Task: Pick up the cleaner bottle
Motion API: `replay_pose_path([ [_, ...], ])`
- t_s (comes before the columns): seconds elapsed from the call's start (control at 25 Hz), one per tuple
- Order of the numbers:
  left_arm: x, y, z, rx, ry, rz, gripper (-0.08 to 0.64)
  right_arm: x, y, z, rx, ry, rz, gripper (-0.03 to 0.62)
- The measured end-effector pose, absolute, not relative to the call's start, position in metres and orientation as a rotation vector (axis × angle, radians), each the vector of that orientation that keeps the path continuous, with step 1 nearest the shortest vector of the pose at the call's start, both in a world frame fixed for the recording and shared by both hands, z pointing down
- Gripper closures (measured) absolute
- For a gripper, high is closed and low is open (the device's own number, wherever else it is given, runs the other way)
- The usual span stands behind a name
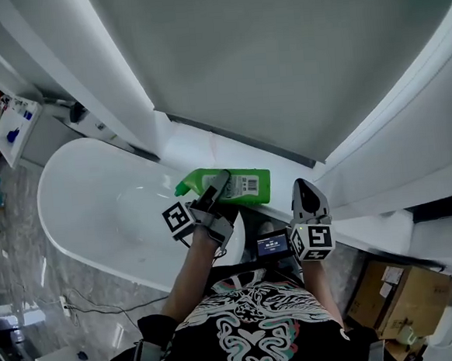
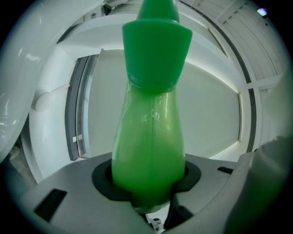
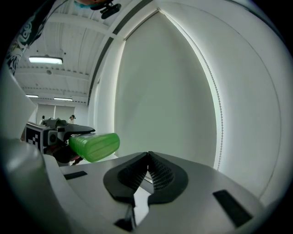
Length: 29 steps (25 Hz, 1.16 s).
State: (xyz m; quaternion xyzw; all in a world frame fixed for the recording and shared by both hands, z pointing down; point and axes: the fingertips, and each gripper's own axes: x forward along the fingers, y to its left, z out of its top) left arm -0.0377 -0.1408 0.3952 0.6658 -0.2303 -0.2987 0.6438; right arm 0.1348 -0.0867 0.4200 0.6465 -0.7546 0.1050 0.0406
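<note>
1. The cleaner bottle (image 1: 250,185) is off every surface. It is clamped in the left gripper (image 1: 214,194) and lies roughly level above the far rim of the bathtub (image 1: 78,187), with its cap (image 1: 181,189) pointing towards the tub.
2. The left fingers (image 2: 103,176) stand apart only as far as the bottle's body forces them, and their dark pads press on both sides of it. The right gripper (image 1: 304,187) hangs beside it with its fingers together on nothing.
3. Slip risk: the bottle is glossy, translucent green plastic with a rounded, tapering body. The pads likely meet it along narrow strips only, so a jolt could let it slide through.
4. Twist risk: the grip sits part-way along the bottle, and the wide base end sticks out past the fingers. That weight could probably pivot the bottle in the pads.
5. Squeeze risk: the walls look thin and soft, so a harder clamp might dent them or push liquid towards the cap. Whether the cap is tight cannot be told.
6. Drop risk: a fall would land on the hard, smooth white tub, where the bottle would likely roll into the basin.
7. The right pads are black and finely ribbed, set in matte grey shells, which looks like grippier material than the bottle's skin.
</note>
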Motion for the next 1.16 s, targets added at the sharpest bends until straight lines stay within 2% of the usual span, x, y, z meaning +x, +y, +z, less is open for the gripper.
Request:
replay_pose_path([
  [1.16, -0.037, -0.138, 0.401, 1.511, -0.53, -0.657, 0.368, 0.139, -0.1, 0.415, 1.982, -2.288, 0.295, 0.566],
])
